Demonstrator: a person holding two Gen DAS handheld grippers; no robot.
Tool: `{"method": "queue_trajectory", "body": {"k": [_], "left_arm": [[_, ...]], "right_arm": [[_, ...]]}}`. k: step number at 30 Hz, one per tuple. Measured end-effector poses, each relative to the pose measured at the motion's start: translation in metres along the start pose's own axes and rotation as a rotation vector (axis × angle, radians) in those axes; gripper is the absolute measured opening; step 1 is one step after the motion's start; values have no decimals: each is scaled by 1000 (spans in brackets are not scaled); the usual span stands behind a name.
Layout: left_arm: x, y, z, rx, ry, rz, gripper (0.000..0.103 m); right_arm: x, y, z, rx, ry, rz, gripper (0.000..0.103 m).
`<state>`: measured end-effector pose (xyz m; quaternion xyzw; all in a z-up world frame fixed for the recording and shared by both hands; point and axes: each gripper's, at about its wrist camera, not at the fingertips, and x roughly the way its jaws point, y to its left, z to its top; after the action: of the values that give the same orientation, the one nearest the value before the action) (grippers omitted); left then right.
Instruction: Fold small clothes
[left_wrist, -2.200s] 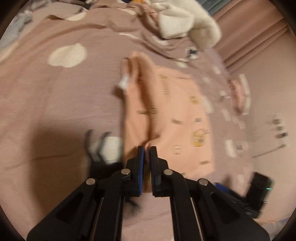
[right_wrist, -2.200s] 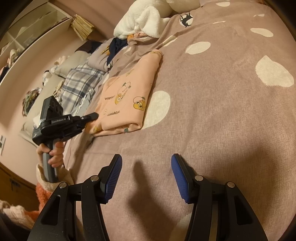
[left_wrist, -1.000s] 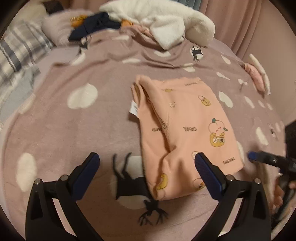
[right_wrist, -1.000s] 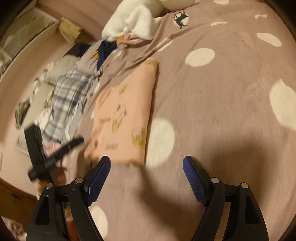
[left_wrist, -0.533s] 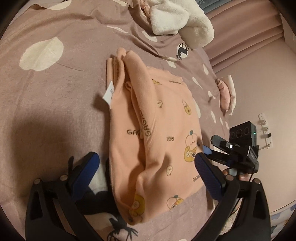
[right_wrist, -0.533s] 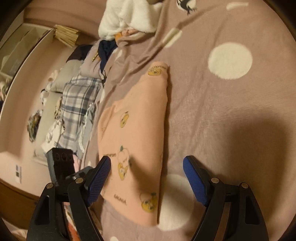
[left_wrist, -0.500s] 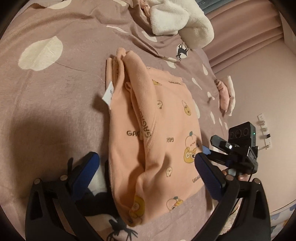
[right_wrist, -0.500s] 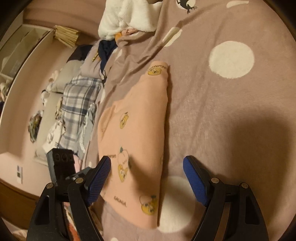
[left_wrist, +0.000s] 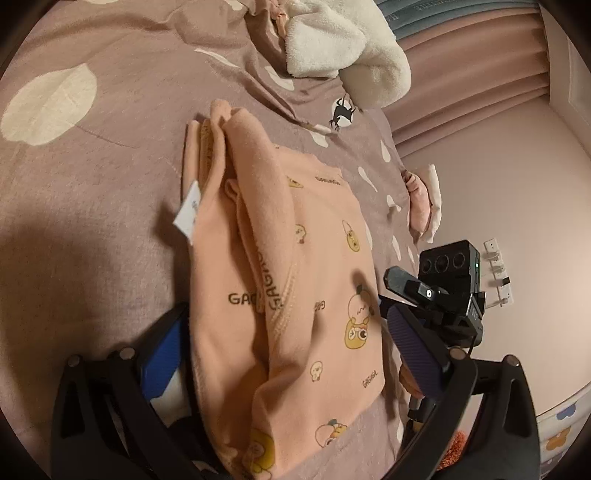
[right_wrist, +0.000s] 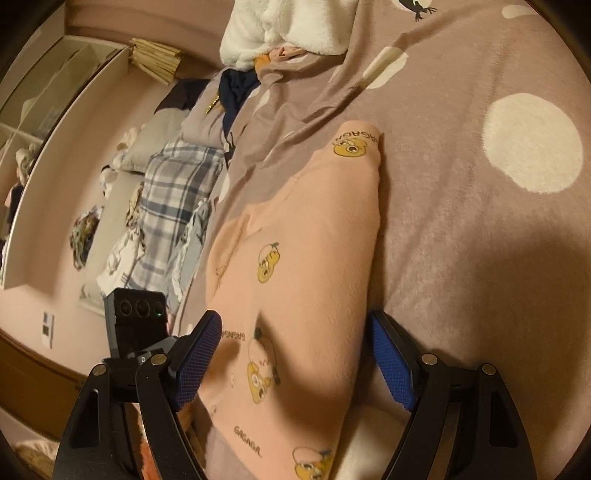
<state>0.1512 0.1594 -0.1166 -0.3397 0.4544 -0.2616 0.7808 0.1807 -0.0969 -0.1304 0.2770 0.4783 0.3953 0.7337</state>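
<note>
A folded peach garment (left_wrist: 280, 295) with cartoon prints and a white label lies on the mauve spotted bedspread (left_wrist: 92, 184). My left gripper (left_wrist: 290, 354) is open, and its blue pads stand on either side of the garment's near end. In the right wrist view the same garment (right_wrist: 303, 258) runs away from me. My right gripper (right_wrist: 293, 360) is open as well, with one pad at the folded edge and the other over the opposite side. Each gripper shows in the other's view: the right gripper (left_wrist: 443, 295) and the left gripper (right_wrist: 136, 317) face each other across the cloth.
A white fluffy blanket (left_wrist: 343, 48) is heaped at the far end of the bed. A pink cloth (left_wrist: 421, 206) lies at the bed's edge near the wall. Plaid fabric (right_wrist: 173, 206) and dark clothes (right_wrist: 236, 88) lie beside the bedspread, with shelves (right_wrist: 55, 110) behind.
The left gripper, shut at first, has opened wide. Both grippers have come in low over the garment, which now lies between each pair of jaws.
</note>
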Motion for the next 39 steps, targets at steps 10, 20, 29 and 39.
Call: {"method": "queue_trajectory", "body": {"k": [10,20,29,39], "left_arm": [[5,2,5,-32,-18,-61,96],[8,13,8,-68,-20,-33,55],[19,9,7,-51,-21,15,26],[17,-4,4,23,-52,95,24]], "right_arm": [[13,9,6,-83,7,-63,81],[16,10,6,-100,-24,-70,73],[21,12,2,-133,-55,-152,30],[19,30,0,-206,-97,-239,25]]}}
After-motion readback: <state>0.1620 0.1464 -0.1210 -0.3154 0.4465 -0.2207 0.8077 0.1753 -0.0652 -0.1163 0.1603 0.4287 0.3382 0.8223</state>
